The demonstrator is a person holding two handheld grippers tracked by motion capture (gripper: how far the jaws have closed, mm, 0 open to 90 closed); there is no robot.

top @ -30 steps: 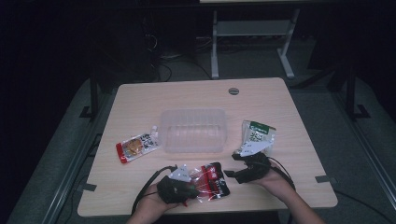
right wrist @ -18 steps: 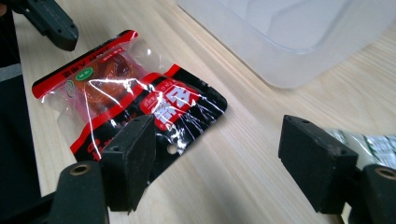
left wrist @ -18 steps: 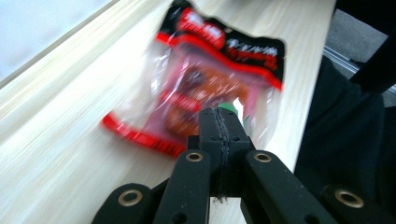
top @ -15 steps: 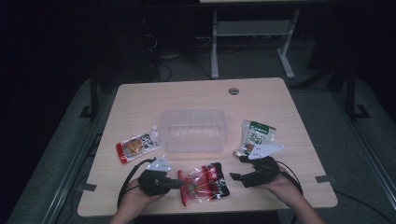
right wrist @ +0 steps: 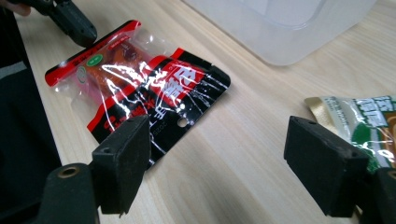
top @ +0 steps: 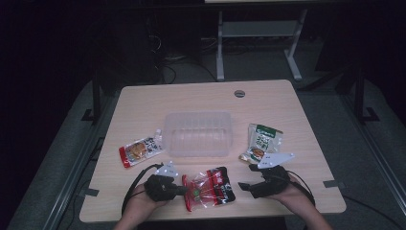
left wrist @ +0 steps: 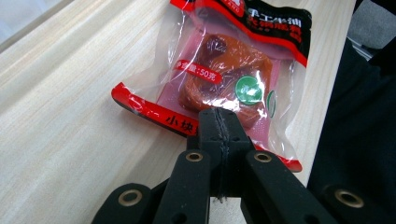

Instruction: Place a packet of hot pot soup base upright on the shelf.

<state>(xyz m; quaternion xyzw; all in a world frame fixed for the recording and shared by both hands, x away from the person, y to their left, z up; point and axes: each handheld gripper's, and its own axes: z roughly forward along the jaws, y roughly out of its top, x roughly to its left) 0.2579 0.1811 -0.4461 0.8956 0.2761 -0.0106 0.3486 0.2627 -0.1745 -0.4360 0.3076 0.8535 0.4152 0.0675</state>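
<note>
- High view: three snack packets out on the table (top: 191, 98), none yet inside the clear container (top: 197, 134), which stands empty at the middle.
- Judged from that, packing barely begun; every packet left to go in, with the red packet (top: 209, 188) the one in hand.
- Red packet flat on the near edge of the table, just in front of the container and between the two grippers.
- Left gripper (top: 184, 190) shut tight, jaws pressed together, tip right at the packet's red sealed edge (left wrist: 154, 114).
- Left gripper view: that edge slightly raised off the wood beside the closed tip (left wrist: 219, 121); cannot tell whether any film is pinched between the pads.
- Right gripper (top: 242, 185) wide open, jaws just having been opening, with bare table and no packet between them.
- Right gripper view: black end of the red packet (right wrist: 159, 100) just beside one pad (right wrist: 123, 154), not touched; green packet (right wrist: 369, 116) close behind the other pad.
- Green packet (top: 262, 142) to the container's right, orange packet (top: 140, 151) to its left, both untouched and well apart from the red one.
- Still to do, by the look of it: a sure hold on the red packet, a lift over the container's near wall, then the same for the other two.
</note>
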